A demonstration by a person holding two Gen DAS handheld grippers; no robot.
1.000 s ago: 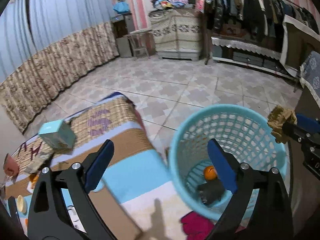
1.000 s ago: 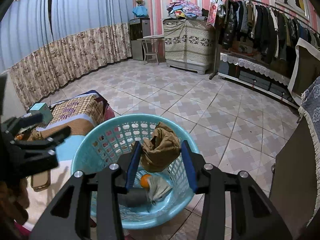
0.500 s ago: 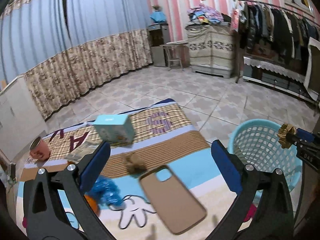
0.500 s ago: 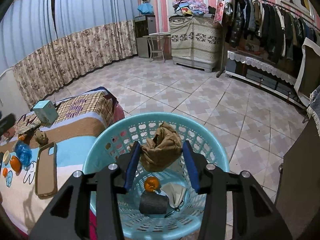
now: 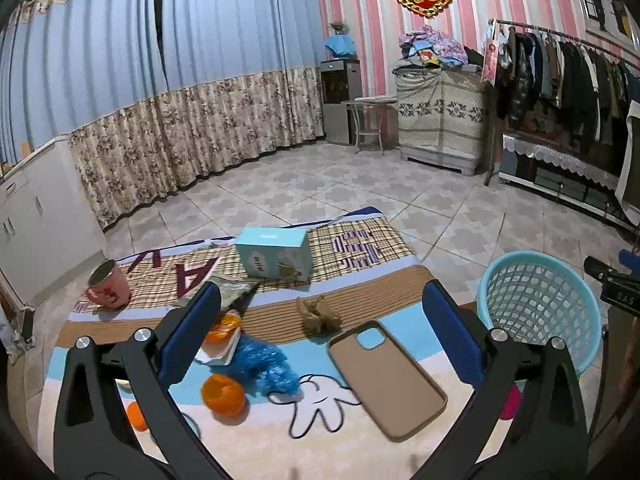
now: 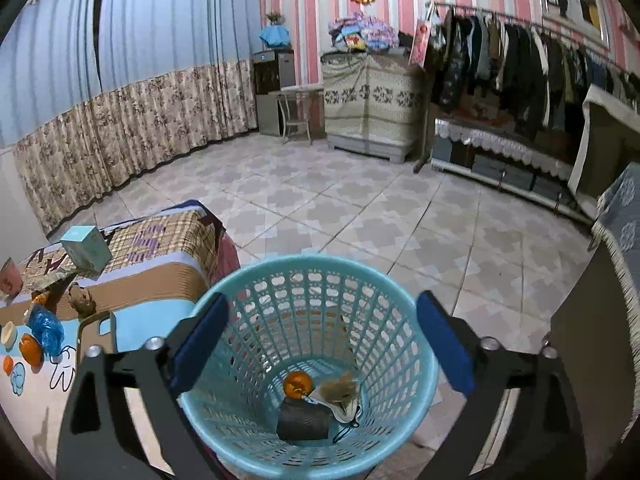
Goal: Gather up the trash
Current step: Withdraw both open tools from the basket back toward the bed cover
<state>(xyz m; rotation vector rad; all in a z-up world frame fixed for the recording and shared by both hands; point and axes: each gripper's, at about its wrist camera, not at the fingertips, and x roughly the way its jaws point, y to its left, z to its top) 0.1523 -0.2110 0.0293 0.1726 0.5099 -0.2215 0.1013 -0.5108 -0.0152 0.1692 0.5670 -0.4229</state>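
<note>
A pale blue cardboard box [image 5: 276, 254] stands on the patterned cloth-covered tabletop [image 5: 360, 248], a pink metal mug [image 5: 107, 289] near its far left edge. A tan rubber phone case [image 5: 386, 378] lies flat nearer the camera.

Your tabletop [image 5: 360, 292] wears a cloth: plaid at the far end, then brown, blue and cream bands toward you. A pink mug [image 5: 107, 285] stands far left, a teal box [image 5: 275, 254] far centre. A brown wad [image 5: 319, 313] lies on the brown band, just beyond a tan phone case [image 5: 386, 378]. Left of the case you have a blue wrapper [image 5: 262, 364], an orange [image 5: 223, 395] nearer you, and a smaller orange piece [image 5: 137, 416] at the near left. The basket [image 6: 416, 364] stands on the tiled floor [image 5: 460, 216] to the right.
</note>
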